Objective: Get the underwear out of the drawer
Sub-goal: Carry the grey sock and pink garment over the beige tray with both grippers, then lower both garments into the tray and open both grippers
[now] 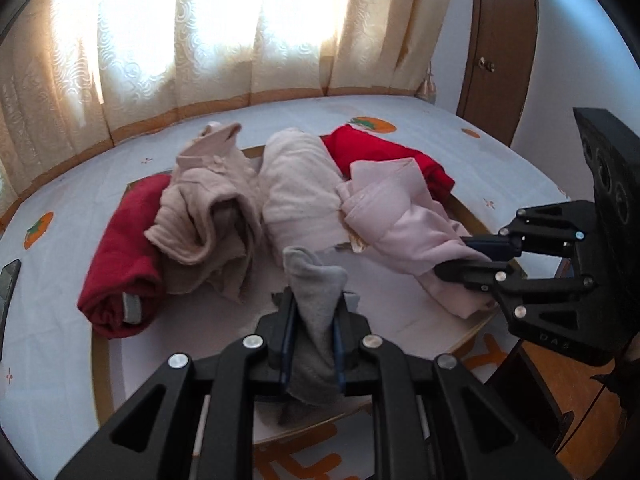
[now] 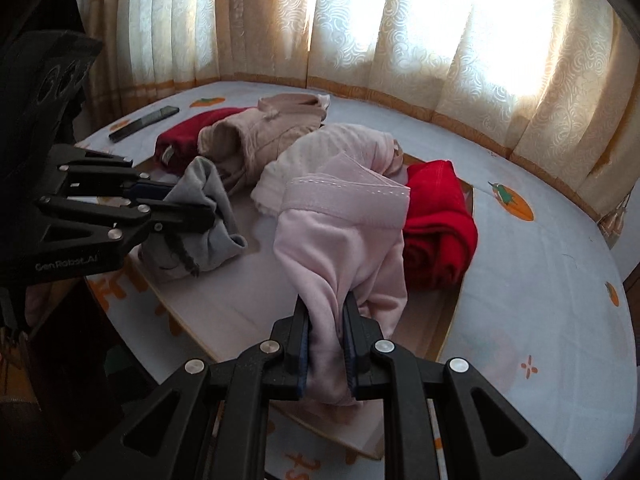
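Note:
A shallow wooden-rimmed drawer [image 1: 100, 368] lies on the bed with several rolled garments in it. My left gripper [image 1: 315, 296] is shut on a grey piece of underwear [image 1: 316, 344], which sticks up between its fingers and hangs below them. My right gripper [image 1: 452, 256] comes in from the right, shut on a pale pink piece of underwear [image 1: 404, 216]. In the right wrist view the pink underwear [image 2: 344, 240] bulges up in front of the right gripper [image 2: 326, 300]. The left gripper [image 2: 188, 202] holds the grey underwear [image 2: 208, 216] at the left, over the drawer's near end [image 2: 448, 336].
In the drawer lie a red roll [image 1: 120, 264], a beige garment [image 1: 208, 216], a whitish roll [image 1: 296, 188] and a second red piece [image 1: 384, 156]. A dark flat device [image 2: 144, 123] rests on the printed sheet [image 2: 540, 312]. Curtains [image 1: 200, 40] hang behind; a wooden door [image 1: 496, 52] stands at the right.

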`<action>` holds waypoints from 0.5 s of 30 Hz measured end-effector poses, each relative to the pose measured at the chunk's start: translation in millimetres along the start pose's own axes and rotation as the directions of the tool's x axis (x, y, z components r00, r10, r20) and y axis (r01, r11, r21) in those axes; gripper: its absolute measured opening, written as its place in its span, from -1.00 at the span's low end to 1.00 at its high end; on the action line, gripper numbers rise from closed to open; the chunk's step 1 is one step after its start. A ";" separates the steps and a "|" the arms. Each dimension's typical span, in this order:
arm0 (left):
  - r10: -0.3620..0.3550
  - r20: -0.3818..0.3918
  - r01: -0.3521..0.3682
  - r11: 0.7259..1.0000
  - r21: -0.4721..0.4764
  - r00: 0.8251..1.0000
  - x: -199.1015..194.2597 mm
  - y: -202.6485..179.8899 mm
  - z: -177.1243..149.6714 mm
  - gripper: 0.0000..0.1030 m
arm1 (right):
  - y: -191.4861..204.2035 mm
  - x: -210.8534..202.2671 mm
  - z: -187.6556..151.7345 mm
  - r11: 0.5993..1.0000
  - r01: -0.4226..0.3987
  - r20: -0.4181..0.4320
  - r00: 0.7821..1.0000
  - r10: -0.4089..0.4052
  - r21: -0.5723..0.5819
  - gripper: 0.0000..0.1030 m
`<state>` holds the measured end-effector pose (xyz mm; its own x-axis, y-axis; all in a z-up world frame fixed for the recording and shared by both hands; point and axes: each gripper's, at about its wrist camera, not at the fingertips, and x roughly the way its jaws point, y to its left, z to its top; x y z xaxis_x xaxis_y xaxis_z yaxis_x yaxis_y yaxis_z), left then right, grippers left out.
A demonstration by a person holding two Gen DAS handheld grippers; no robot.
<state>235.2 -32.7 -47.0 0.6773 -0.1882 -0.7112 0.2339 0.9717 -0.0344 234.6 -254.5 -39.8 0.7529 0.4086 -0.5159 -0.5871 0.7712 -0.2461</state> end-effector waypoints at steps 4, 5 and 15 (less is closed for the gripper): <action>-0.007 -0.007 0.007 1.000 0.008 1.000 3.0 -6.0 -0.9 -0.72 | 4.4 -1.6 -2.3 1.000 0.021 -0.016 1.000 -0.021 -0.022 -0.69; -0.006 -0.009 0.006 1.000 0.011 1.000 4.0 -7.2 -1.2 -0.71 | 5.4 -1.4 -2.5 0.999 0.024 -0.019 1.000 -0.025 -0.023 -0.69; 0.008 -0.023 -0.007 0.999 0.035 1.000 9.7 -13.0 -1.4 -0.65 | 2.1 2.1 -4.5 1.000 0.010 -0.015 1.000 -0.010 0.016 -0.66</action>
<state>237.8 -47.0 -54.5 0.6627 -0.1769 -0.7277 0.2533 0.9674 -0.0045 233.5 -254.3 -45.1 0.7541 0.3938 -0.5256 -0.5749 0.7827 -0.2385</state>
